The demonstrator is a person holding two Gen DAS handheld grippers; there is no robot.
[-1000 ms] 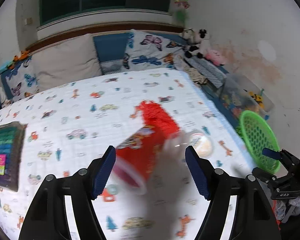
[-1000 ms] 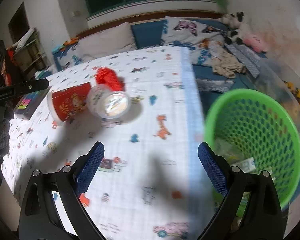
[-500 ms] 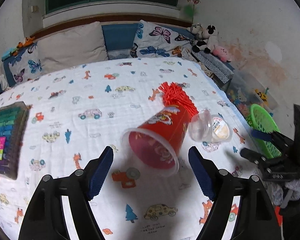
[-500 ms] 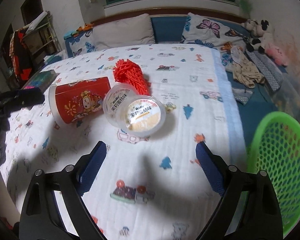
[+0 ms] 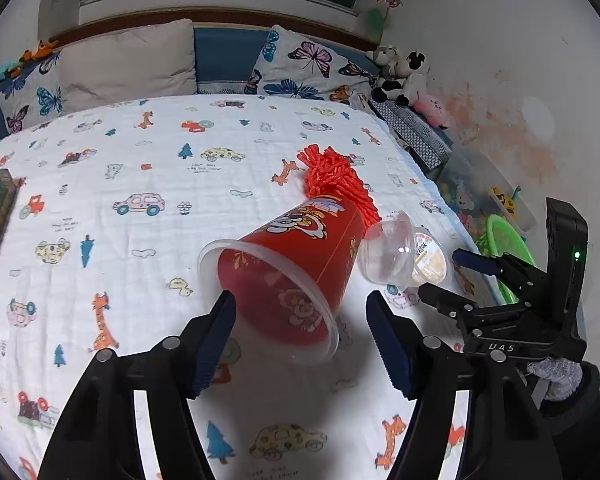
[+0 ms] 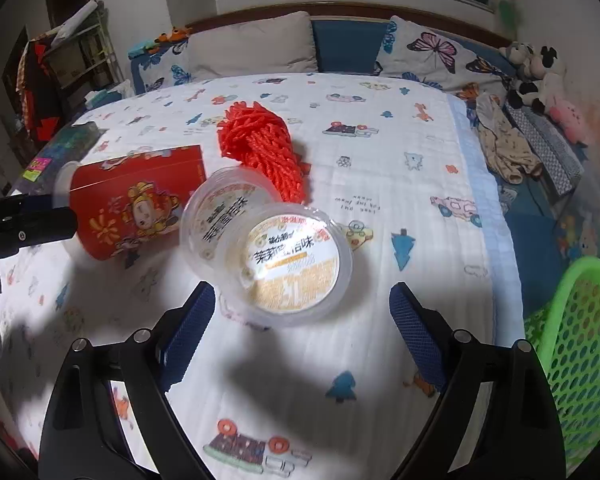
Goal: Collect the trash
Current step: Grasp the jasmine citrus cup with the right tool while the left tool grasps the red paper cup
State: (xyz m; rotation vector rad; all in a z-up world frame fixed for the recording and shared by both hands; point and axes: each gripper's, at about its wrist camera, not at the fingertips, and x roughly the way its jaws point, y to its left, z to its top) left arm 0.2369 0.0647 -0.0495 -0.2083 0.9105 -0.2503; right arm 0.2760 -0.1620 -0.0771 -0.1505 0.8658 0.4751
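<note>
While both grippers, left gripper (image 5: 300, 312) and right gripper (image 6: 302, 312), hover part-open and empty, jaws having just narrowed, the red cup (image 5: 288, 268) and clear tub (image 6: 284, 256) on the bed (image 5: 140, 184) could roll aside if nudged.

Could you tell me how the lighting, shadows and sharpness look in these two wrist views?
Left wrist view: sharp, bright centre, dark fisheye corners, red cup shadowing the bedspread. Right wrist view: softer, clear lidded cup slightly blurred, large dark shadows below it.
</note>
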